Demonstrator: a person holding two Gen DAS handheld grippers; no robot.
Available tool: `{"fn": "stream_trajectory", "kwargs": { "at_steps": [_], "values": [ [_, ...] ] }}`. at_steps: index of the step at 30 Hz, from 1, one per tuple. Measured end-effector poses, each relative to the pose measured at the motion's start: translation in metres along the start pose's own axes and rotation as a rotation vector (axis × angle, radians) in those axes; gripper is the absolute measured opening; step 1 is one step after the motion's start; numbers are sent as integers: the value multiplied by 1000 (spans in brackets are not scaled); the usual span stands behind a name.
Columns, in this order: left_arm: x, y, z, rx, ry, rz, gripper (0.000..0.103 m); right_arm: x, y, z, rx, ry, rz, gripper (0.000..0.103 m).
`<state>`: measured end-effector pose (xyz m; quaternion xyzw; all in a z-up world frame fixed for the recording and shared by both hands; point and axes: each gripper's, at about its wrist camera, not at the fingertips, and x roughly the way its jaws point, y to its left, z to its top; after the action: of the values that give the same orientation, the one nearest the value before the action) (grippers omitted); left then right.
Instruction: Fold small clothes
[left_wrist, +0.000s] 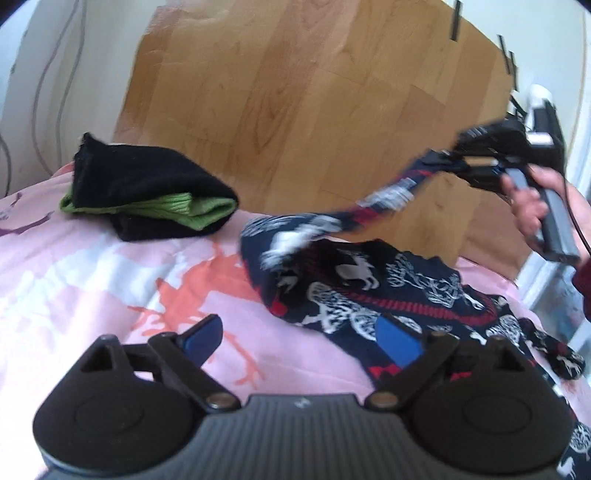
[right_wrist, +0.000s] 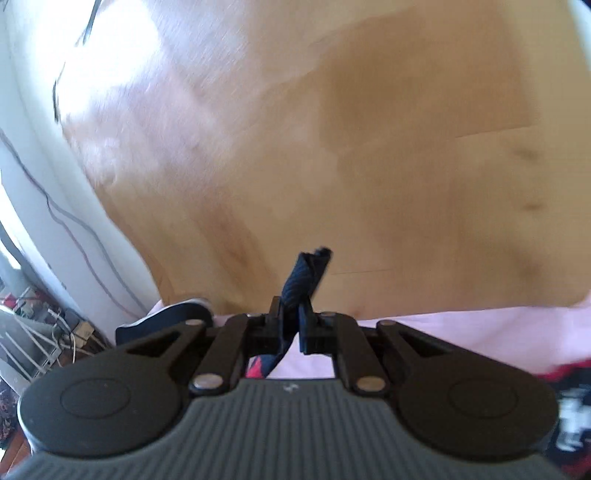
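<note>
Holding one corner of the patterned garment up off the bed, the right gripper has its jaws pinched tight on a strip of navy fabric that pokes up between the fingers. From the left wrist view you can see that same gripper over on the right, gripped by the person's hand, with a stretch of the cloth pulled up and out toward it. That lifted bit is pretty motion-blurred, so I can't really tell which part of the garment it is, maybe a sleeve or a hem.

Most of the garment is lying bunched on the pink bedspread, dark navy with white deer and tree shapes and red bands running through it.

The left gripper hangs low over the bedspread with its jaws spread wide and nothing between them. Its blue-padded right finger sits over the near edge of the garment, the left one over bare pink cover.

Further back on the left sits a folded stack of clothes, black on top, green in the middle, black underneath, well apart from the patterned piece. Behind the bed is a wooden floor.
</note>
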<state>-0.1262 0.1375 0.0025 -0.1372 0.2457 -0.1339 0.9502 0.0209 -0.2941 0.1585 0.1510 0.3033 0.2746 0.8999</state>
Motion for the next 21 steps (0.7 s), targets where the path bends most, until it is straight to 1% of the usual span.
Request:
{"fn": "stream_trajectory", "kwargs": {
  "at_steps": [1,3,5,7,8,10,12,13,14,15,16,17,18,19,20,21],
  "values": [
    [0,-4,3,12,4,-10,93,-17,-16,-3,7,-12,-19,10],
    [2,-12,13,26,10,-31,95,-38,-45,-10,25,-33,-73,10],
    [8,-21,29,33,10,-43,98,-53,-76,-20,75,-45,-112,10],
    [21,-27,45,45,19,-62,103,-68,-106,-35,114,-48,-149,10],
    [33,-31,52,53,34,-62,103,-73,-118,-43,125,-45,-169,10],
    [62,-35,63,52,84,-42,103,-77,-137,-61,160,-29,-210,11],
    [99,-35,69,40,158,-32,103,-75,-158,-79,196,-5,-251,11],
    [114,-34,70,33,189,-9,102,-76,-168,-89,200,20,-270,12],
    [130,-31,70,16,221,21,102,-68,-167,-96,186,36,-294,12],
    [144,-28,68,-9,247,35,95,-70,-170,-102,163,45,-313,13],
    [155,-25,67,-37,270,24,80,-72,-173,-109,147,55,-327,13],
    [164,-24,65,-57,294,0,69,-71,-170,-112,140,69,-335,17],
    [167,-27,63,-45,282,-4,54,-71,-169,-113,134,73,-336,18],
    [171,-33,64,-13,282,4,43,-76,-167,-114,124,68,-333,22],
    [173,-41,64,32,272,31,35,-82,-169,-115,117,54,-339,33],
    [174,-48,67,76,260,44,22,-86,-168,-107,122,30,-356,37]
  ]
}}
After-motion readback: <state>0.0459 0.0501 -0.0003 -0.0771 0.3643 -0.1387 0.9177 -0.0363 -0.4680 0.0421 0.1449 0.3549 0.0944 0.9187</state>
